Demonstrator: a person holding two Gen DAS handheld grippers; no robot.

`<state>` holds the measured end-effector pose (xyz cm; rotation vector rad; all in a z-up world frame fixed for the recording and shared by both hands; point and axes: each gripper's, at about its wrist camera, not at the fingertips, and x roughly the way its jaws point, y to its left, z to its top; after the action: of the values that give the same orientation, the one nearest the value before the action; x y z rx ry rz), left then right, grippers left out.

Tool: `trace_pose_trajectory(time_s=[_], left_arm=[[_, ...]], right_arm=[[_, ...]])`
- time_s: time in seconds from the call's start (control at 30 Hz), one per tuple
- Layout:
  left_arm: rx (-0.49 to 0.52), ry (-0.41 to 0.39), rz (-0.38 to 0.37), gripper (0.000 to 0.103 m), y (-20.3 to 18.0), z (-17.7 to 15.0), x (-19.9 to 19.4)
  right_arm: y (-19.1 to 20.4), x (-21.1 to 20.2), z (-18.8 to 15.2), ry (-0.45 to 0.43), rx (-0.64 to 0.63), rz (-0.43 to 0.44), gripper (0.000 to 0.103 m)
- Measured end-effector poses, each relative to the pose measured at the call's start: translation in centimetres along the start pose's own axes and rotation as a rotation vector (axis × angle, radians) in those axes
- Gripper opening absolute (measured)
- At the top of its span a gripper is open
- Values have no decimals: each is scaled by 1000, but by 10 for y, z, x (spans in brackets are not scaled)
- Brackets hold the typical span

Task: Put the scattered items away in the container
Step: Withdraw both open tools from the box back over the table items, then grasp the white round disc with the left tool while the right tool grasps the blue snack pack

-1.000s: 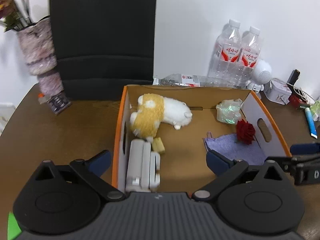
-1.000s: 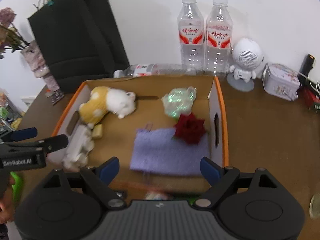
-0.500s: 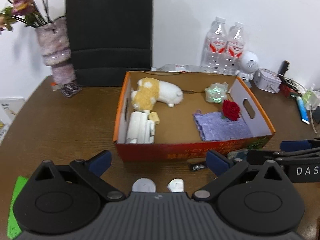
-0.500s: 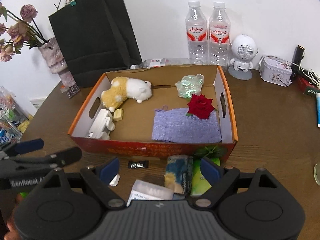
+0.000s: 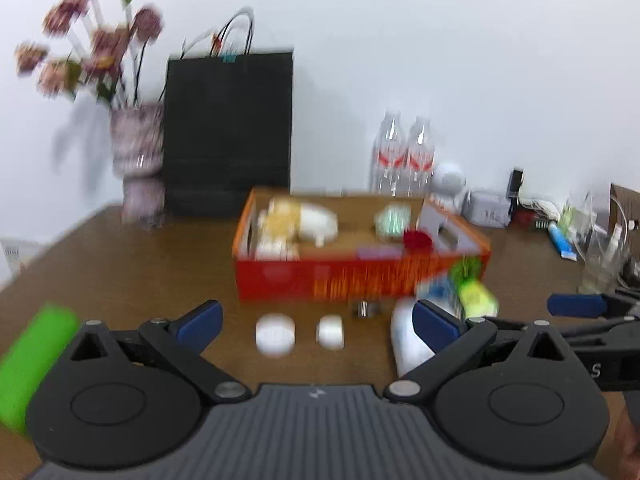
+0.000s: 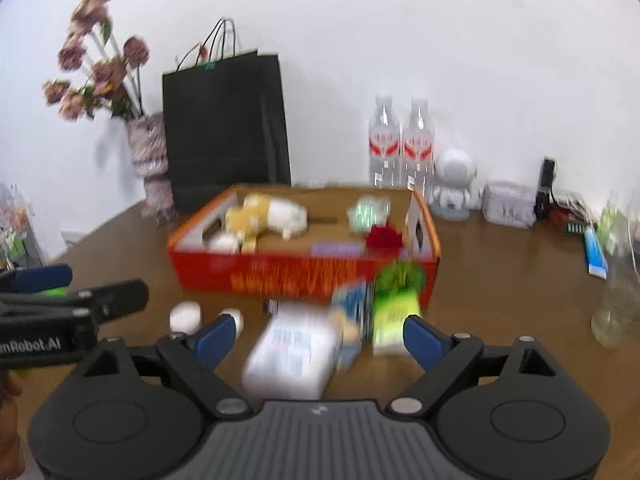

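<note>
An orange cardboard box [image 5: 320, 276] [image 6: 280, 272] holds a plush toy [image 6: 272, 216], a red rose [image 6: 384, 236], a purple cloth and a green wad. In front of it on the table lie two white round items [image 5: 276, 334] [image 5: 331, 331], a white packet [image 6: 292, 356], a blue packet [image 6: 352, 308], a green packet [image 6: 394, 316] and a small dark sachet [image 5: 366, 310]. A green object [image 5: 32, 364] lies at the near left. My left gripper [image 5: 316, 320] and right gripper [image 6: 316, 334] are both open and empty, held back from the box. Both views are blurred.
A black paper bag [image 5: 228, 132], a vase of flowers [image 5: 138, 156], two water bottles [image 5: 404, 160], a white robot figure [image 6: 454, 184], a tin [image 6: 508, 204] and small clutter stand along the back and right of the brown table [image 5: 120, 272].
Both grippers have pulled back and away from the box. The loose items in front of the box have come into view. Both stay open and empty.
</note>
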<state>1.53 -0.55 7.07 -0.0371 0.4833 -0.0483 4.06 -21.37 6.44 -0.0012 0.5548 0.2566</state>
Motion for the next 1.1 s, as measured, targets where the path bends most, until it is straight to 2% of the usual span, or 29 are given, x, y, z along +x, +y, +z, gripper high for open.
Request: trace_pose_trajectory(time_s=[0.13,0.27,0.33,0.53,0.83,0.87,0.93,1.0,1.03,1.1], left_arm=[[-26,134,19,103,7,-40,13],[51,182,65,103,4,-56,19],[55,211,80,103,3,-61,22],[25,207,76,103,10,-64,18],[25,208,76,103,9,-66,16],[32,217,58,102,11,-64,16],[8,230,-42,93,24,-47,16],[-57,167,-126,95,46,-18,15],[-54,127,-146,97,54,-5,19],[24,71,-128,97,59,15,38]], right_arm=[[7,7,-48,67,3,-30,90],[13,13,-73,122,-26,-16,90],[15,16,-78,145,-24,-6,91],[20,19,-82,146,-30,-32,103],[18,19,-83,149,-31,-30,103],[18,19,-83,149,-33,-33,103],[19,18,-83,151,-43,-26,103],[18,16,-78,173,-80,-1,98],[14,14,-71,160,-86,17,90],[-1,7,-48,83,-60,29,88]])
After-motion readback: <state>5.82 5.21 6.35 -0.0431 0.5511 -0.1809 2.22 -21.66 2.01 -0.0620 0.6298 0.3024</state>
